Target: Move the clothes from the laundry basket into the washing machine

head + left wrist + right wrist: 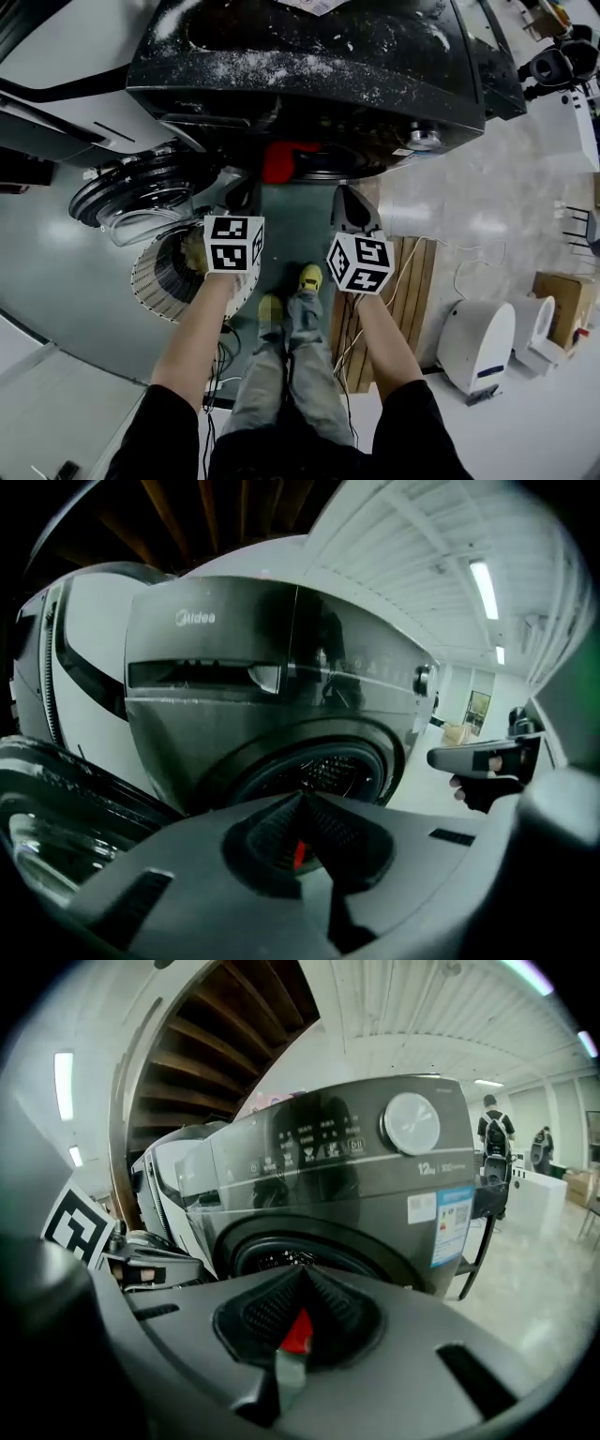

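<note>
The dark front-loading washing machine (pixel 309 66) stands ahead of me, its round glass door (pixel 141 192) swung open to the left. A garment, red (pixel 286 159) at the top and dark teal lower down, hangs stretched between my two grippers in front of the drum. My left gripper (pixel 242 195) is shut on its left edge and my right gripper (pixel 347 202) on its right edge. A red sliver of cloth (pixel 298 853) shows pinched in the left gripper view, and red cloth (pixel 298 1330) in the right gripper view. The white ribbed laundry basket (pixel 164 272) sits low on the left.
A wooden pallet (pixel 412 281) lies on the floor to the right, with a white rounded device (pixel 478 342) and a cardboard box (pixel 562 300) beyond it. Cables trail by my feet (pixel 291 295). Two people (pixel 494 1133) stand far off on the right.
</note>
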A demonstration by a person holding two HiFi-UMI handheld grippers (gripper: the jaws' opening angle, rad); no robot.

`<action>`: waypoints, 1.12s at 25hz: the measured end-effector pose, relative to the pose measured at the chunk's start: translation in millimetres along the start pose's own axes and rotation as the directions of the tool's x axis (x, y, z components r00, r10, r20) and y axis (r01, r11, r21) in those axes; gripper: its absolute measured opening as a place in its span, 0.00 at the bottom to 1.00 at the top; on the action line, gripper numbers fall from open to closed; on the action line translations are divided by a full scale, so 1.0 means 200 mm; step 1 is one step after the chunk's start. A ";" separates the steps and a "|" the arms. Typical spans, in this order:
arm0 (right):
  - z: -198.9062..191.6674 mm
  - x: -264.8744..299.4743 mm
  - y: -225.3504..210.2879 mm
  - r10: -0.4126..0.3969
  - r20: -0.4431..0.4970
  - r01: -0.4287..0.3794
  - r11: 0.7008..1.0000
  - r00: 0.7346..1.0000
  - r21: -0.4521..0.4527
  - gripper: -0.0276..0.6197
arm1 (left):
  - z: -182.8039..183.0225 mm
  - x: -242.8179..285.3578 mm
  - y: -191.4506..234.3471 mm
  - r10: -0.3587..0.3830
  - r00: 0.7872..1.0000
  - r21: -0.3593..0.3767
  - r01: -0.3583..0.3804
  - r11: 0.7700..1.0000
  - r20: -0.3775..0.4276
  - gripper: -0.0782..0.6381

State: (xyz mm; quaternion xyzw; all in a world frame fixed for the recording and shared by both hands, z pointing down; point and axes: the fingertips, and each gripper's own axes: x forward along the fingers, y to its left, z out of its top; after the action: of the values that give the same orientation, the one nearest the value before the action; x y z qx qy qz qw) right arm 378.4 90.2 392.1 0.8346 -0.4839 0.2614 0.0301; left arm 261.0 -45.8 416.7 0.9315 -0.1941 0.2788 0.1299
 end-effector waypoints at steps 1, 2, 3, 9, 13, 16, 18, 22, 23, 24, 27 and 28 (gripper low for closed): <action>0.04 -0.04 0.02 -0.003 0.004 0.003 1.000 1.000 0.003 0.05 | 0.04 -0.05 0.00 0.000 1.000 0.002 0.000 1.000 0.009 0.12; 0.07 -0.08 0.04 -0.006 0.009 0.006 1.000 1.000 0.005 0.05 | 0.08 -0.10 0.00 0.000 1.000 0.002 0.000 1.000 0.019 0.12; 0.11 -0.12 0.05 -0.008 0.013 0.008 1.000 1.000 0.006 0.05 | 0.12 -0.15 -0.01 0.000 1.000 0.000 0.000 1.000 0.030 0.12; 0.37 -0.35 0.16 -0.012 0.053 0.011 1.000 0.999 0.020 0.05 | 0.37 -0.44 -0.04 -0.008 0.996 0.006 0.007 1.000 0.089 0.12; 0.53 -0.46 0.20 -0.017 0.085 0.015 1.000 0.996 0.021 0.05 | 0.54 -0.60 -0.04 -0.013 0.990 0.020 0.010 1.000 0.139 0.12; 0.62 -0.55 0.23 -0.023 0.106 0.020 0.999 0.994 0.029 0.05 | 0.62 -0.72 -0.05 -0.010 0.985 0.021 0.006 1.000 0.170 0.12; 0.68 -0.61 0.24 -0.029 0.128 0.025 0.999 0.991 0.032 0.05 | 0.67 -0.79 -0.05 -0.007 0.983 0.027 0.002 1.000 0.185 0.12; 0.79 -0.73 0.27 -0.015 0.150 0.014 1.000 0.989 0.009 0.05 | 0.79 -0.95 -0.07 -0.007 0.974 0.039 -0.002 0.999 0.228 0.12; 0.82 -0.75 0.28 -0.012 0.153 0.012 1.000 0.988 -0.002 0.05 | 0.82 -0.99 -0.07 -0.006 0.971 0.050 -0.006 0.999 0.240 0.12; 0.86 -0.77 0.27 -0.011 0.157 0.012 1.000 0.987 -0.004 0.05 | 0.86 -1.03 -0.08 -0.007 0.967 0.061 -0.009 0.998 0.253 0.12; 0.97 -0.86 0.26 -0.014 0.187 0.012 1.000 0.982 0.011 0.05 | 0.96 -1.13 -0.11 -0.032 0.959 0.106 0.002 0.994 0.283 0.12; 1.00 -0.90 0.27 -0.013 0.195 0.011 1.000 0.981 0.007 0.05 | 0.99 -1.15 -0.13 -0.041 0.958 0.130 0.004 0.991 0.284 0.12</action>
State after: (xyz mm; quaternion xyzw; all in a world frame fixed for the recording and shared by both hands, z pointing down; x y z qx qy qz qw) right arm 344.9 143.5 125.7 0.8592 -0.4787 0.1797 -0.0182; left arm 188.1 -24.8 121.5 0.9707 -0.1817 0.1513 0.0435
